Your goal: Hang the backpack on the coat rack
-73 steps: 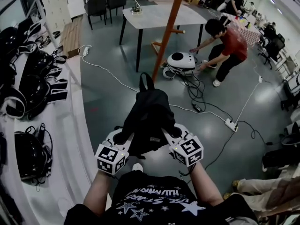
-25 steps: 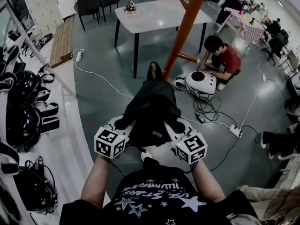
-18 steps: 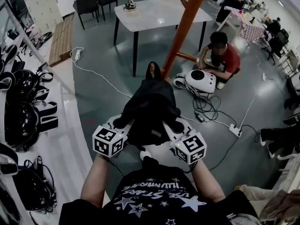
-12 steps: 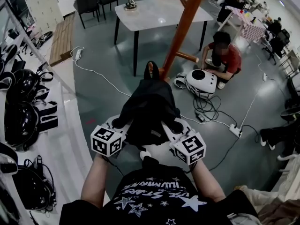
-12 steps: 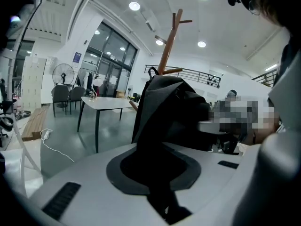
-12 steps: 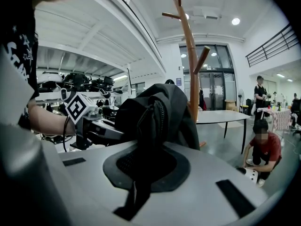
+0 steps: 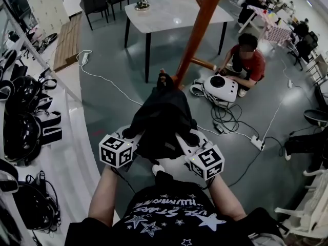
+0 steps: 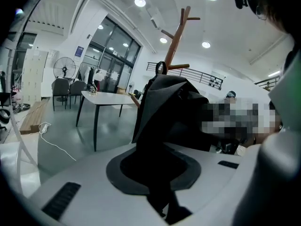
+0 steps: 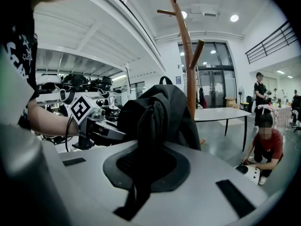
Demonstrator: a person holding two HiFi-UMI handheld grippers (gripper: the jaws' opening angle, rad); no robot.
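Between the two grippers: a black fabric backpack is held up above the grey floor, with its top carry loop at the far end.
Left gripper: the jaws are clamped on black fabric at the backpack's left side.
Right gripper: the jaws are pressed nearly together on a black strap at the backpack's right side.
Coat rack: the orange-brown wooden coat rack is seen just beyond the loop, its upper pegs higher than the loop; the backpack is not yet hung.
Far side: a grey-topped table with black legs is placed behind the rack.
Right side: a person in a red shirt is crouched beside a white rounded device among cables.
Left side: black helmet-like gear is laid along a white table.
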